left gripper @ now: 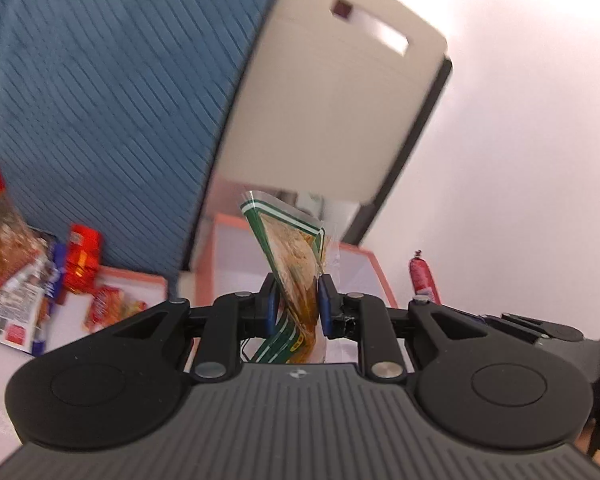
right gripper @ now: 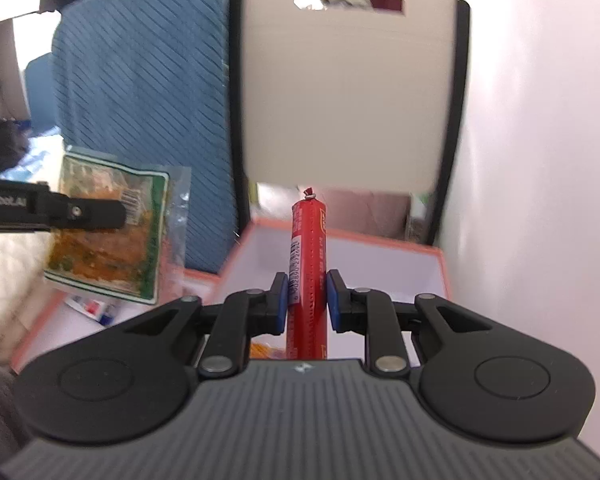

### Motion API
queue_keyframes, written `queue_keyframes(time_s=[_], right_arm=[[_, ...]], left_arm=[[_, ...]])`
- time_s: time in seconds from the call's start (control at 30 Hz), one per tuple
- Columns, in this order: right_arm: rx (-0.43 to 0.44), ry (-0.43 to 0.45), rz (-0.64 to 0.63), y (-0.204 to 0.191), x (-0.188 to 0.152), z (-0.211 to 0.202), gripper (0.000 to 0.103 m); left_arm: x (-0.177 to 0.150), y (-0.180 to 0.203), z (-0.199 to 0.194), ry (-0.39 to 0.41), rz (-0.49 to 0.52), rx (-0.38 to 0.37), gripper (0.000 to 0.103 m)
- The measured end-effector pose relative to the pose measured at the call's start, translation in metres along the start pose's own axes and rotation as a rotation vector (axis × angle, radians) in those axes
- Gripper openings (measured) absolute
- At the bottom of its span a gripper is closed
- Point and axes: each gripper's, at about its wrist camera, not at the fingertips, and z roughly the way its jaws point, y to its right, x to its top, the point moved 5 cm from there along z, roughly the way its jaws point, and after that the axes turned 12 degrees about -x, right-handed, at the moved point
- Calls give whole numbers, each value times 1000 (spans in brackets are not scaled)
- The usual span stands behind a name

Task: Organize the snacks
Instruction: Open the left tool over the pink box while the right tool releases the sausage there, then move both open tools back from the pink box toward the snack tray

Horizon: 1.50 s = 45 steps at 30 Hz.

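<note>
Left gripper (left gripper: pixel 298 306) pinched the green-bordered clear snack pouch (left gripper: pixel 296 272) aloft; right gripper (right gripper: pixel 308 300) clamped the red sausage stick (right gripper: pixel 307 264) upright, both above the orange-rimmed white box (right gripper: pixel 440 268). Best, I judged, to lower each inside before releasing, one at a time.

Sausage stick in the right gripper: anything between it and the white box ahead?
Nothing visible. The right gripper holds the sausage stick upright above the near edge of the box, whose visible floor ahead is bare. The left gripper with its green packet is off to the left, not in the path.
</note>
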Motion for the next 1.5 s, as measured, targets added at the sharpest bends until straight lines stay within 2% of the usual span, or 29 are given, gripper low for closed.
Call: queue_keyframes(time_s=[0.17, 0.37, 0.57, 0.8, 0.83, 0.87, 0.93, 1.0, 1.03, 1.23, 1.5], right_arm=[[-23, -76, 8, 21, -24, 28, 23], [-50, -151, 2, 39, -54, 58, 23], [-60, -192, 30, 53, -71, 80, 23], [-44, -237, 73, 58, -81, 98, 24], [-43, -241, 76, 60, -82, 100, 24], [-44, -245, 79, 59, -82, 101, 25], [-56, -248, 79, 58, -79, 99, 25], [-71, -233, 75, 61, -74, 92, 42], [-73, -220, 78, 61, -71, 90, 45], [-68, -140, 106, 58, -54, 64, 46], [-6, -36, 138, 34, -40, 20, 46]], left_arm=[[-16, 6, 39, -80, 19, 1, 24], [-41, 1, 81, -179, -8, 9, 24], [-55, 2, 104, -231, -9, 4, 24], [-60, 0, 113, -255, -2, 5, 26], [-59, -1, 113, -260, -6, 14, 40], [-59, -2, 112, -264, -15, 22, 58], [-56, -5, 107, -243, -19, 26, 67], [-53, -5, 101, -223, -9, 28, 67], [-51, -5, 97, -216, -7, 29, 67], [-39, -1, 65, -146, 25, 49, 67], [-27, 11, 10, -26, 76, 88, 67]])
